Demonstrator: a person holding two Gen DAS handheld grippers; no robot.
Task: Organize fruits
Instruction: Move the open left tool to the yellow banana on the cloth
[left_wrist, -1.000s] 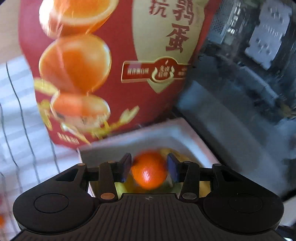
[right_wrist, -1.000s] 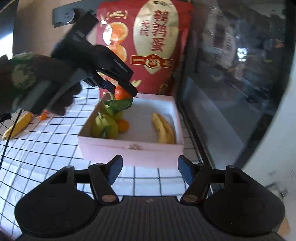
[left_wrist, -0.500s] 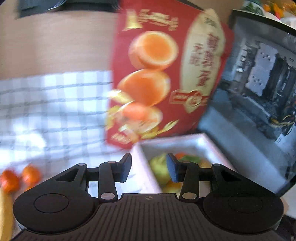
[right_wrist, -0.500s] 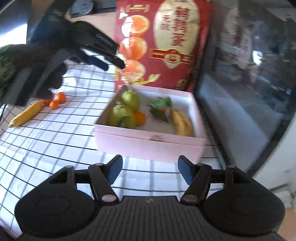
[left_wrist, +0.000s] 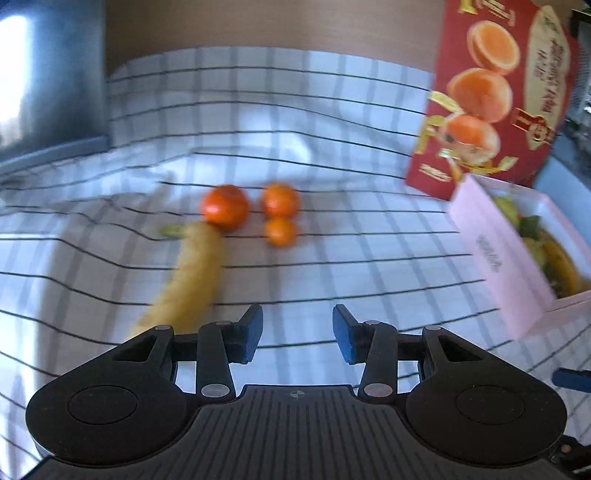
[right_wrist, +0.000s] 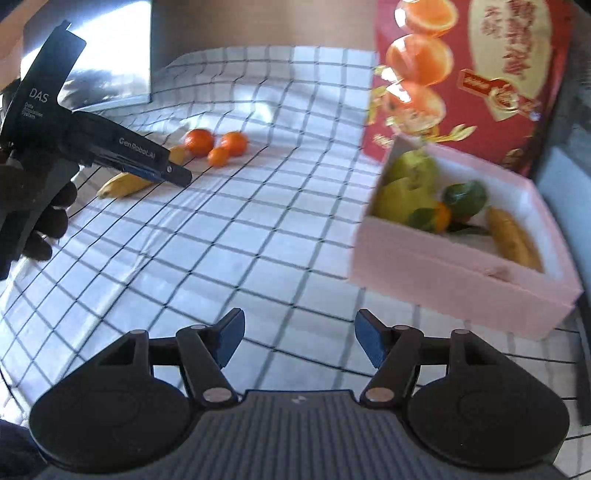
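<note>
Checked cloth (left_wrist: 332, 122) covers the table, and on it a banana (left_wrist: 184, 277) lies with three tangerines (left_wrist: 224, 206) just past its stem end, well apart from the pink box (right_wrist: 454, 284) already holding pears, a tangerine and another banana. Both tongs – the left gripper (left_wrist: 297, 334) and the right gripper (right_wrist: 299, 339) – stand open with nothing between their jaws. The loose banana is probably soft and easily bruised – best taken lightly across its middle

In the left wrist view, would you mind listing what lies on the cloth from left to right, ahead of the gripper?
Banana → largest orange → two smaller oranges → red bag → pink box.
</note>
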